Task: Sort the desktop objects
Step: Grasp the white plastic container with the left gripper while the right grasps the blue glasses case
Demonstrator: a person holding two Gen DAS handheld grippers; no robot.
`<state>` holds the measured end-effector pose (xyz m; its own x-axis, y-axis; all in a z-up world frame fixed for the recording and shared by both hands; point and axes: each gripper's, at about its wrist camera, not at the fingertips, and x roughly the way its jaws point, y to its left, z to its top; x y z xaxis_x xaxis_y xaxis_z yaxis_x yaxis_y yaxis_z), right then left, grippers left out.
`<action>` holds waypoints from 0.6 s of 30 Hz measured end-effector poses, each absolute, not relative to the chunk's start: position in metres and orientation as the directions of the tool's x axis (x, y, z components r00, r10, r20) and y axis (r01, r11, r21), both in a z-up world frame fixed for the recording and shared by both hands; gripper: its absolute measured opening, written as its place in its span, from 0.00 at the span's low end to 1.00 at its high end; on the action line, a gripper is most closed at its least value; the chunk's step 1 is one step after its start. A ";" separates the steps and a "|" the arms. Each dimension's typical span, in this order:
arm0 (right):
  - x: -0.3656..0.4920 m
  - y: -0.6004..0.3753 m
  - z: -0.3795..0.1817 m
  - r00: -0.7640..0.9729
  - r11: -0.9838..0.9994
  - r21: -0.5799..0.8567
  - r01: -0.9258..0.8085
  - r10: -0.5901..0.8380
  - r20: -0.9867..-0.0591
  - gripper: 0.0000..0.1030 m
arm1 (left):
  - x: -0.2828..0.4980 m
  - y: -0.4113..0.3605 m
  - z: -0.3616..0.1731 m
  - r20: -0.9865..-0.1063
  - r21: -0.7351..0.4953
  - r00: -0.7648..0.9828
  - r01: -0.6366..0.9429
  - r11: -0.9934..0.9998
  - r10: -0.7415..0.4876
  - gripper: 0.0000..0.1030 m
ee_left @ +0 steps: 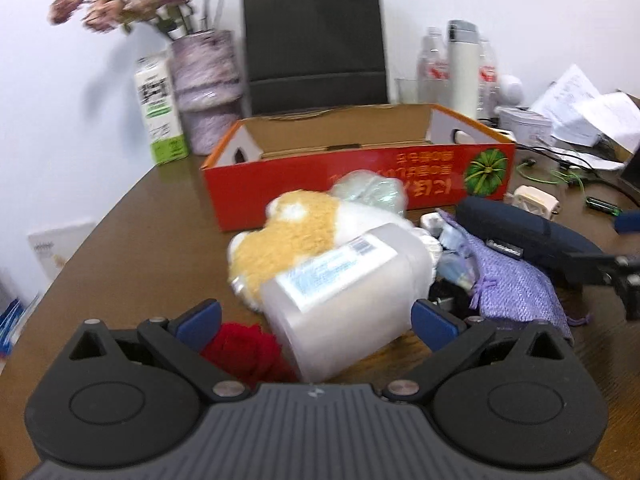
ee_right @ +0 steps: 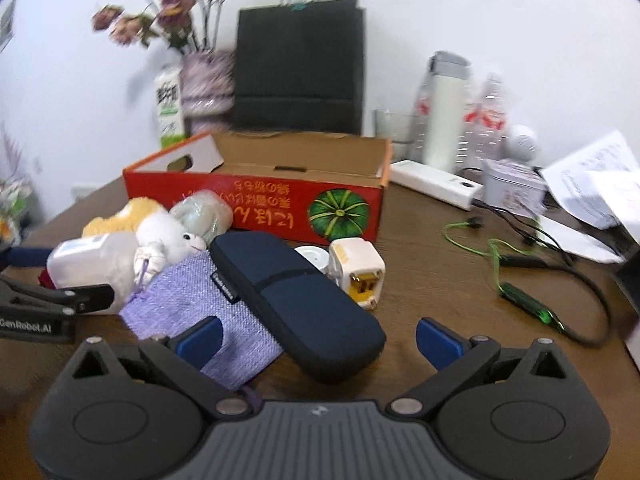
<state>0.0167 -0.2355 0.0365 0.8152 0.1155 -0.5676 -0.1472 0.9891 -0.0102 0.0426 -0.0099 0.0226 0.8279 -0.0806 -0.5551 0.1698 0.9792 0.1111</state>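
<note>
My left gripper (ee_left: 316,318) is open, its blue pads either side of a frosted white plastic bottle (ee_left: 340,296) lying on its side; I cannot tell if the pads touch it. Behind the bottle lies a yellow and white plush toy (ee_left: 288,236), and a red cloth (ee_left: 244,350) lies under the left pad. My right gripper (ee_right: 318,340) is open around the near end of a dark blue zip case (ee_right: 296,300), which rests on a purple woven pouch (ee_right: 192,308). An open red cardboard box (ee_left: 360,184) stands behind the pile; it also shows in the right wrist view (ee_right: 260,204).
A white plug adapter (ee_right: 358,276) sits right of the case. Green and black cables (ee_right: 520,280) trail at right, with papers (ee_right: 592,188), bottles (ee_right: 480,128) and a white power bank (ee_right: 436,184) behind. A vase (ee_left: 206,88), a carton (ee_left: 158,112) and a black bag (ee_left: 316,44) stand at the back.
</note>
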 end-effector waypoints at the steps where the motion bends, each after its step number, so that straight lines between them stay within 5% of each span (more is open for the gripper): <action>1: 0.021 -0.235 0.037 0.814 0.986 -0.016 -0.166 0.128 -0.566 1.00 | 0.046 -0.011 0.024 -0.549 0.106 0.830 0.184 0.977 -0.097 1.00; 10: 0.073 -0.224 0.019 0.739 0.963 0.047 -0.264 0.233 -0.633 0.98 | 0.060 -0.020 0.015 -0.545 0.090 0.822 0.254 0.963 -0.166 0.97; 13: 0.067 -0.227 0.018 0.744 0.961 0.086 -0.261 0.258 -0.617 0.84 | 0.054 -0.020 0.016 -0.543 0.068 0.820 0.260 0.963 -0.183 0.75; 15: 0.065 -0.229 0.019 0.741 0.963 0.104 -0.250 0.259 -0.620 0.81 | 0.052 -0.018 0.017 -0.563 -0.006 0.793 0.280 0.960 -0.234 0.45; 18: 0.060 -0.230 0.021 0.737 0.964 0.122 -0.237 0.260 -0.624 0.73 | 0.044 -0.018 0.021 -0.565 -0.057 0.789 0.256 0.965 -0.243 0.40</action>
<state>0.0596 -0.2295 0.0212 0.7372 0.2601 -0.6236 -0.2367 0.9639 0.1222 0.0438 -0.0185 0.0212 0.7888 -0.2428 -0.5647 0.2560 0.9650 -0.0572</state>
